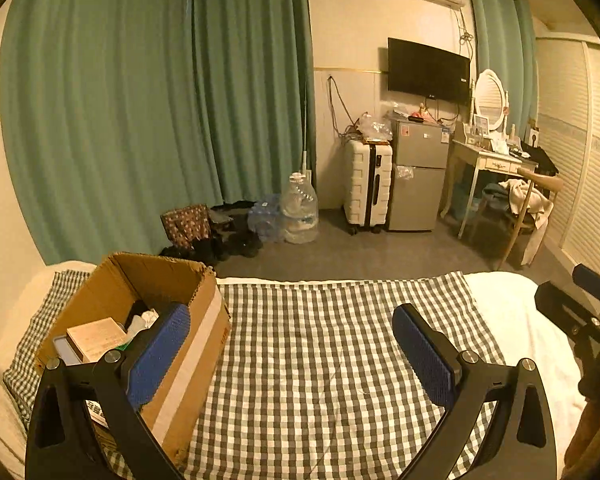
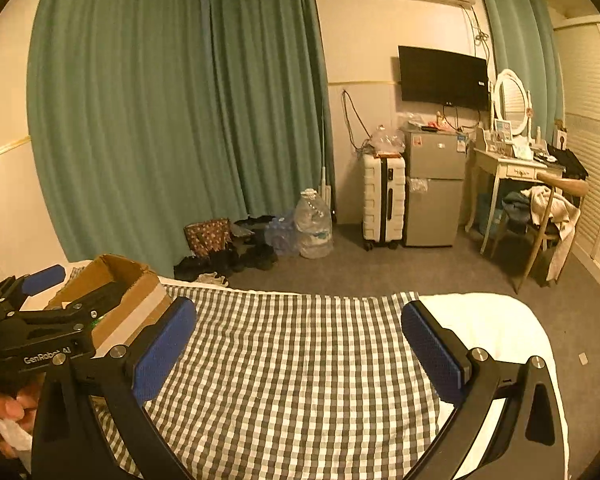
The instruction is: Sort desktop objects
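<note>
An open cardboard box (image 1: 188,344) stands at the left end of a checked cloth (image 1: 320,360). Inside it lie a tan carton (image 1: 96,338), a dark item and some pale packets. My left gripper (image 1: 292,352) is open with nothing between its blue pads; its left finger overlaps the box's near wall. In the right wrist view my right gripper (image 2: 300,352) is also open and empty above the checked cloth (image 2: 292,360). The box (image 2: 136,300) sits at its left, partly hidden by the other gripper's black frame (image 2: 40,332).
The cloth covers a white bed (image 2: 492,328). Beyond it is grey carpet with shoes and water jugs (image 1: 300,210), a white suitcase (image 1: 368,184), a small fridge (image 1: 418,176), a dressing table (image 1: 488,160) and a chair with clothes (image 1: 528,200). Green curtains hang behind.
</note>
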{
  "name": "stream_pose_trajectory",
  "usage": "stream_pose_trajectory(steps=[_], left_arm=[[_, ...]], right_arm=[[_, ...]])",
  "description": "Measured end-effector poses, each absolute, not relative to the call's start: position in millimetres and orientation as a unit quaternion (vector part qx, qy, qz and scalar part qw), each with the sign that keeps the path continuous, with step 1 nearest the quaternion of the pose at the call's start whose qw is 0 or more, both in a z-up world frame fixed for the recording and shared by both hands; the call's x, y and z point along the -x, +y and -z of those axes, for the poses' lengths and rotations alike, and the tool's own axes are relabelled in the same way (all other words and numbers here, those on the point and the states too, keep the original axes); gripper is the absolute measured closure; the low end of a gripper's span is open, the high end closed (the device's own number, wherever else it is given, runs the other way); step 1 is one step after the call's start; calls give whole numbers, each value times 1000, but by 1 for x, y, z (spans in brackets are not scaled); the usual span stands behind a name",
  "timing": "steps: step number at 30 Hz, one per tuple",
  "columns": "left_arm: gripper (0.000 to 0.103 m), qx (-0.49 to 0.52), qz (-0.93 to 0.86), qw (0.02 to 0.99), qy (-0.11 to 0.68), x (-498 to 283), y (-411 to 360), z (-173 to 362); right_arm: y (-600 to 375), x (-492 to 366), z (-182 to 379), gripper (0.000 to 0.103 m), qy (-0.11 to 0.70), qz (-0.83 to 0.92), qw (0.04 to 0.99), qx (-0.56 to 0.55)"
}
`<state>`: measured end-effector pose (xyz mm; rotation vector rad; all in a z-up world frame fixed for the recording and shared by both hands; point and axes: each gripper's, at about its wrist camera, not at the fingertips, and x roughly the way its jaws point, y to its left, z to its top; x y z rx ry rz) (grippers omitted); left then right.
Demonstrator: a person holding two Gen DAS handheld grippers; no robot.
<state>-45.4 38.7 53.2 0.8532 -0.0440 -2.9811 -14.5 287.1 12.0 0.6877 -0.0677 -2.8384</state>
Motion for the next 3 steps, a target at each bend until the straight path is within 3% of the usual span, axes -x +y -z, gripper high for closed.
stream_pose_trajectory(steps=[3], left_arm=[[0,-281,959,21,-14,47,40,-48]], right_arm=[[285,18,-10,0,-19,964,112,-239]])
